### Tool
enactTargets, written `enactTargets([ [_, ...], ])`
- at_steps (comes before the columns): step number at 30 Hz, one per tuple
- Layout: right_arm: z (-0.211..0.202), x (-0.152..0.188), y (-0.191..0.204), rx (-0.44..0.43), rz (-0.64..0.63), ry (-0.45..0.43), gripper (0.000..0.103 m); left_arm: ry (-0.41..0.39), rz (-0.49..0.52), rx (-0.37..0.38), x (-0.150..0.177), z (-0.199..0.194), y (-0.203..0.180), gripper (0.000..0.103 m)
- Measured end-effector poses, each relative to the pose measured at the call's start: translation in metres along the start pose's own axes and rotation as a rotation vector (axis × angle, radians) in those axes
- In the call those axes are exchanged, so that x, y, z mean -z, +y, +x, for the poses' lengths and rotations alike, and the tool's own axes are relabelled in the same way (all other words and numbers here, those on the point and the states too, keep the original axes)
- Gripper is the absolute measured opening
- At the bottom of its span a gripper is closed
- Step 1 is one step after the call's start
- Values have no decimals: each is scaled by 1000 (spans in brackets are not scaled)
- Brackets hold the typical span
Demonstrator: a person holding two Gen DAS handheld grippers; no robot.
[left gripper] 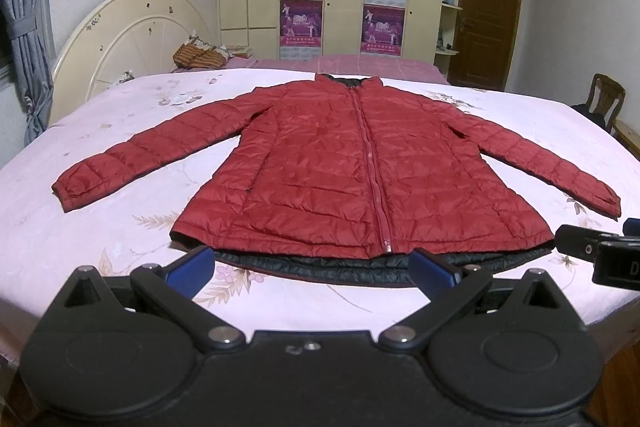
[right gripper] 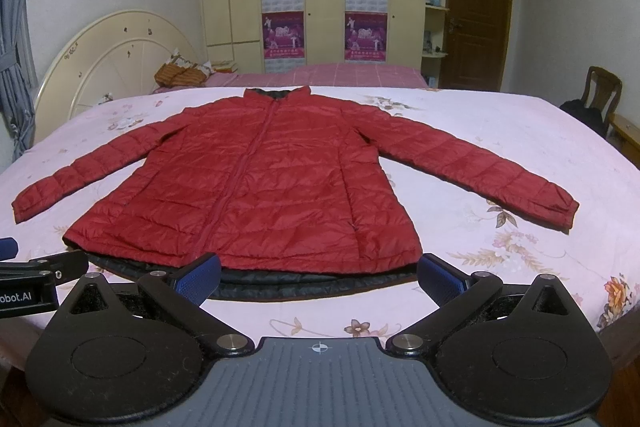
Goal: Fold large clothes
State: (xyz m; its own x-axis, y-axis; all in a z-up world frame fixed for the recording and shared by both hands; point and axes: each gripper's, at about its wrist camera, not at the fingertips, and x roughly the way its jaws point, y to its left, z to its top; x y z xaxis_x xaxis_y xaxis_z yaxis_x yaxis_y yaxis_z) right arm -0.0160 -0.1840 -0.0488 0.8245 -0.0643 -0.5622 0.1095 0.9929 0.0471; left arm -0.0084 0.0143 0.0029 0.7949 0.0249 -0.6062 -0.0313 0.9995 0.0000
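Across the near edge of the bed [left gripper: 48,251], both claws hover side by side just short of the hem of the red quilted jacket [left gripper: 344,171], and that is the relation the next move hangs on: the jacket lies straight ahead of them, its long axis running from the near hem away to the collar by the far side of the bed, with the sleeves reaching out toward the left and right edges. Farthest left, the left sleeve [left gripper: 132,163] slants down toward the bed's near left part, its cuff lying well off from the body. Next, the left claw [left gripper: 308,267] is spread wide and holds nothing; its blue pads sit just in front of the hem, left of the zip [left gripper: 372,163], so it looks the nearer one for that sleeve and side. Right of it, the right claw [right gripper: 320,275] is likewise spread and empty, set before the hem's right half, and is likely the one for the right sleeve [right gripper: 480,167], whose cuff lies toward the bed's right edge. As for looks, the jacket is face up, zipped, flat and lightly wrinkled, with a dark lining showing as a strip below the red hem and inside the collar. Nothing is folded yet by the look of it.
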Motion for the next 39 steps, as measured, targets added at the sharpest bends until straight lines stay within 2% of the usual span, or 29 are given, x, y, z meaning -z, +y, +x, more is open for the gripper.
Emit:
enactTargets([
  [39,0,1,-2,4,6,-8,103,-6,-3,7,-4,3,1,103],
])
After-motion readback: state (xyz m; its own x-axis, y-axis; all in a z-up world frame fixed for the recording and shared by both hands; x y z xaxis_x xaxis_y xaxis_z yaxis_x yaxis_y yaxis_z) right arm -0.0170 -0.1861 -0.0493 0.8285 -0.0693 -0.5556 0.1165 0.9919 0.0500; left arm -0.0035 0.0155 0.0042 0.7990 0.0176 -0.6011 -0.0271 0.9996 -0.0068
